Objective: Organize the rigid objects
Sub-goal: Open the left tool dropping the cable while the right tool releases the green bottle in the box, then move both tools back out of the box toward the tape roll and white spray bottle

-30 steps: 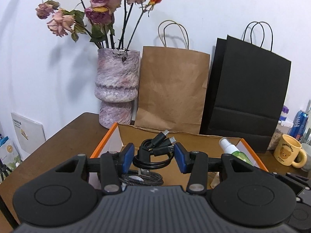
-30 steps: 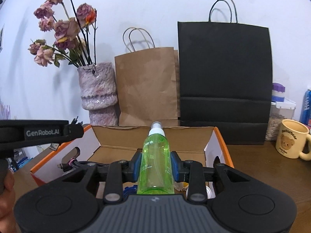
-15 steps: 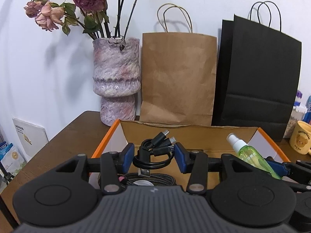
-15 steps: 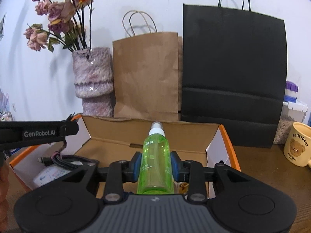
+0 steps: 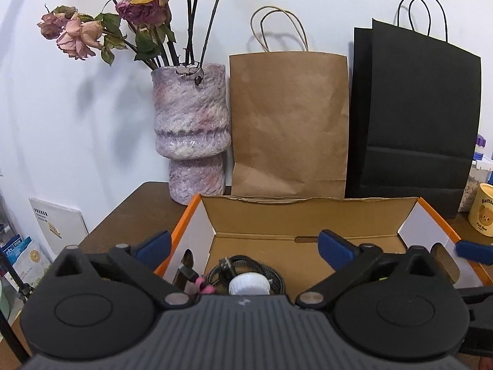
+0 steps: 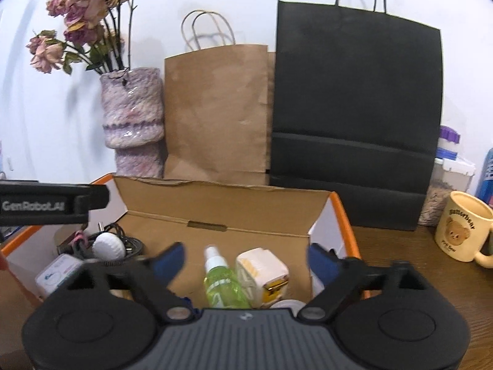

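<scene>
Both tools hang over the open cardboard box (image 6: 222,203) with their jaws opening and nothing pressed between the pads. The left hand-held gripper (image 5: 243,243) is released: its blue fingers (image 5: 154,242) stand wide, and the coiled black cable (image 5: 246,269) lies in the box just below and between them, next to a white round plug (image 5: 249,284). The right hand-held gripper (image 6: 245,257) is likewise let go, and the green spray bottle (image 6: 222,283) lies on the box floor between its spread fingers, nozzle pointing away, touching or just beside a cream block-shaped adapter (image 6: 263,273) on its right. The main risk, as I judge it, comes on the way out: the spread fingers sit low inside the box, so a careless pull back could hook a loop of cable and drag it over the orange rim (image 5: 181,222), or nudge the bottle so it rolls against the adapter. The two tools are also close; the left one's black body (image 6: 52,205) crosses ahead of the right gripper on its left, so lifting both at once could knock them together. The bottle seems to rest flat, though blur around the right fingers makes that uncertain. A wide swing to the right could also reach the bear mug (image 6: 463,226) on the worktop (image 6: 400,246), beyond the box wall.
</scene>
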The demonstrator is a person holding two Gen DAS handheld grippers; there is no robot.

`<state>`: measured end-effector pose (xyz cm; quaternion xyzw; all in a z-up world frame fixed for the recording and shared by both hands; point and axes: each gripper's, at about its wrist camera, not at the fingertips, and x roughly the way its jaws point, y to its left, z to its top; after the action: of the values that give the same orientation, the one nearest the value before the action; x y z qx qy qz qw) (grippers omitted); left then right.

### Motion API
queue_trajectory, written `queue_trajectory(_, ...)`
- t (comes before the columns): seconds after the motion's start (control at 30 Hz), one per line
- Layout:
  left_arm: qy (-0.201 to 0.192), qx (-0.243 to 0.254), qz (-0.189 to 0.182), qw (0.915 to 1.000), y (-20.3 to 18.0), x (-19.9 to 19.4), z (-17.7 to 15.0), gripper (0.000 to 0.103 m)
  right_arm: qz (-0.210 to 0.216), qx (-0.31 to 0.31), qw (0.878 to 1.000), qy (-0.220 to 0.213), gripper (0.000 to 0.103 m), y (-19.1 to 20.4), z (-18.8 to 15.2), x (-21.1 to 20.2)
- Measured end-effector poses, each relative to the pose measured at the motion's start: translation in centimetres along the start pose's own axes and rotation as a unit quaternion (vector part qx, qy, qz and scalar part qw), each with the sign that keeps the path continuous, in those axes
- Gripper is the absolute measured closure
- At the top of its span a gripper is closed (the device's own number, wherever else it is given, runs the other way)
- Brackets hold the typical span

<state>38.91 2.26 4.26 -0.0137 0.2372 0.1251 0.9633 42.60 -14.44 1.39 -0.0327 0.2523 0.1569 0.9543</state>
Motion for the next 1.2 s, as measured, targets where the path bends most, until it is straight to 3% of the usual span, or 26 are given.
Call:
queue_trajectory(0.07, 0.003, 0.001, 0.004, 1.0, 0.0, 0.2, 0.0, 0.0, -0.007, 0.0, 1.0, -0.003, 0.0, -0.2, 0.0, 0.0)
queue_trajectory(0.6, 0.001, -0.008, 0.007, 0.9999, 0.1, -0.5, 0.0, 0.0, -0.009, 0.014, 1.0, -0.005, 0.0, -0.7, -0.1, 0.0)
queue_trajectory(1.2, -0.014, -0.004, -0.007, 0.9999, 0.0, -5.3, -1.9, 0.0, -0.024, 0.001, 1.0, -0.019, 0.0, -1.0, -2.0, -4.8)
